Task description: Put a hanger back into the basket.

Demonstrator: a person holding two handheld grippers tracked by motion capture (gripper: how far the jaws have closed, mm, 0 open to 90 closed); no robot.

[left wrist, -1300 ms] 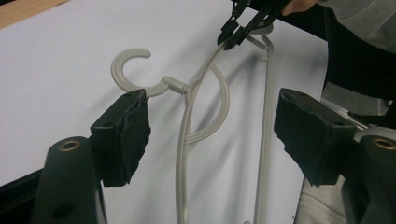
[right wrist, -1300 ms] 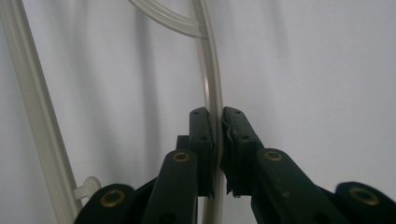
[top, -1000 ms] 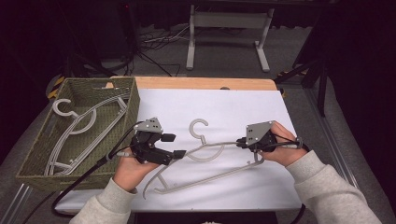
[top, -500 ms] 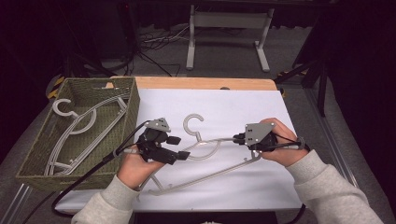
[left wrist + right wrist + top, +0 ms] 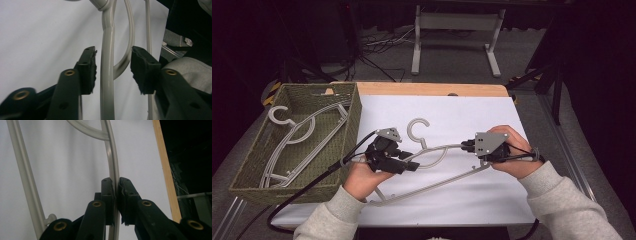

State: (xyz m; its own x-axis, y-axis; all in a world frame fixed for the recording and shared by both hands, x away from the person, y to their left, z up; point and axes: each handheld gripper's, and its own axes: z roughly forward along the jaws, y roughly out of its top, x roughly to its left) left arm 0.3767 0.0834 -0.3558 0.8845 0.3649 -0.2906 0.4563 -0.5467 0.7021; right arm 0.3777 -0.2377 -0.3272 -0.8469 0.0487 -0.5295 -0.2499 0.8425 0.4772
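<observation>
A pale grey plastic hanger [image 5: 432,167] lies across the middle of the white tabletop [image 5: 462,110], its hook pointing toward the far edge and its long bottom bar running from lower left up to the right. The right hand-held gripper [image 5: 466,145] is clenched on the hanger's upper right arm; in the right gripper view the two black jaws pinch that curved arm [image 5: 113,167] between their pads, with the bottom bar running apart at the left. The left hand-held gripper [image 5: 412,165] sits at the hanger's left shoulder with its jaws spread: in the left gripper view the shoulder rod [image 5: 107,65] passes between the pads, close to the left one and seemingly not touching it, though the gap is hard to judge. A curved inner brace [image 5: 127,45] also runs between the jaws, nearer the right pad. To the left, a woven basket [image 5: 354,107] stands partly on the tabletop's edge and holds more grey hangers [image 5: 292,140]. No brand, label or writing can be read on anything.
</observation>
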